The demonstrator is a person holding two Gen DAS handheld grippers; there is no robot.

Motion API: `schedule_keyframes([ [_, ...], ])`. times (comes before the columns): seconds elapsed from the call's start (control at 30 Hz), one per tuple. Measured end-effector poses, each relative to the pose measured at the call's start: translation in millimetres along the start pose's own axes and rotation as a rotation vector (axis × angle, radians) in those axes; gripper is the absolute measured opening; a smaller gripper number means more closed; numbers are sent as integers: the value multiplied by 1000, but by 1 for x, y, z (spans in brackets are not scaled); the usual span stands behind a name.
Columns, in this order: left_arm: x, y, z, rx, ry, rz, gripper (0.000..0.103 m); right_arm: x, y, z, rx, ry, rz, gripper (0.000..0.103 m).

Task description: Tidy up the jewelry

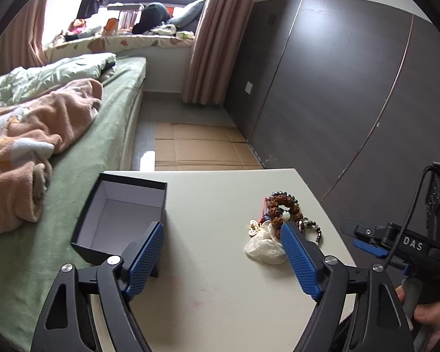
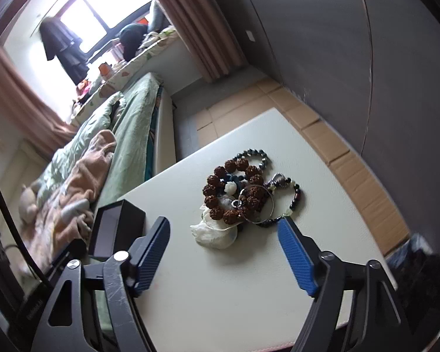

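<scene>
Far left: bed w/ green sheet and pink blanket, right beside the white table. On table's left edge: black box, lid off, pale inside, nothing in it. Mid-frame, left gripper hovering over bare tabletop, jaws apart, nothing btwn the blue pads; box just behind its left finger. Right of centre: jewelry pile, i.e. brown bumpy-bead bracelet, dark bead strands, thin metal bangle, all tangled on a crumpled clear bag. Well apart from the box. Right gripper aimed down at the pile, jaws spread, gripping nothing; bag btwn the fingers in view, contact not evident. Far right: dark wardrobe doors, cardboard flat on floor.
</scene>
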State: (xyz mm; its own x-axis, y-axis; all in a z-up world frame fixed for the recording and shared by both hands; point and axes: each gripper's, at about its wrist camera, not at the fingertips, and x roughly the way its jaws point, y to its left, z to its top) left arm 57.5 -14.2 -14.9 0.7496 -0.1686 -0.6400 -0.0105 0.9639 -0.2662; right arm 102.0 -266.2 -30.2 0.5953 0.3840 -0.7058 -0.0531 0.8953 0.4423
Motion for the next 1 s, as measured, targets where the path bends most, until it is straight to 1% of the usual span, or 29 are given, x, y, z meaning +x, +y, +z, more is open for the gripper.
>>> schedule_keyframes([
  [0.13,11,-2,3,-14,20,-25,75,19,-16,8,92,52,35,60],
  [0.2,17,-2,3,-23,29,-35,72,29,-20,10,118,69,41,57],
  [0.3,26,-3,5,-36,45,-45,70,41,-22,12,137,94,52,49],
  [0.4,35,-3,7,-41,57,-45,70,54,-23,14,154,113,58,48],
  [0.47,41,-3,8,-44,64,-44,70,62,-23,15,154,122,46,45],
  [0.6,54,-2,12,-52,81,-43,70,83,-23,20,155,145,24,44],
  [0.67,61,0,14,-54,88,-40,70,90,-23,22,145,151,6,40],
  [0.73,68,1,15,-59,96,-38,70,97,-22,24,136,157,-14,34],
  [0.8,75,3,17,-64,106,-39,70,103,-22,25,138,166,-26,32],
  [0.87,82,3,19,-67,117,-41,70,108,-24,26,142,172,-41,27],
  [0.93,87,3,20,-70,124,-46,70,108,-24,27,135,170,-62,14],
  [1.0,91,3,23,-71,129,-55,70,109,-25,30,142,174,-56,9],
])
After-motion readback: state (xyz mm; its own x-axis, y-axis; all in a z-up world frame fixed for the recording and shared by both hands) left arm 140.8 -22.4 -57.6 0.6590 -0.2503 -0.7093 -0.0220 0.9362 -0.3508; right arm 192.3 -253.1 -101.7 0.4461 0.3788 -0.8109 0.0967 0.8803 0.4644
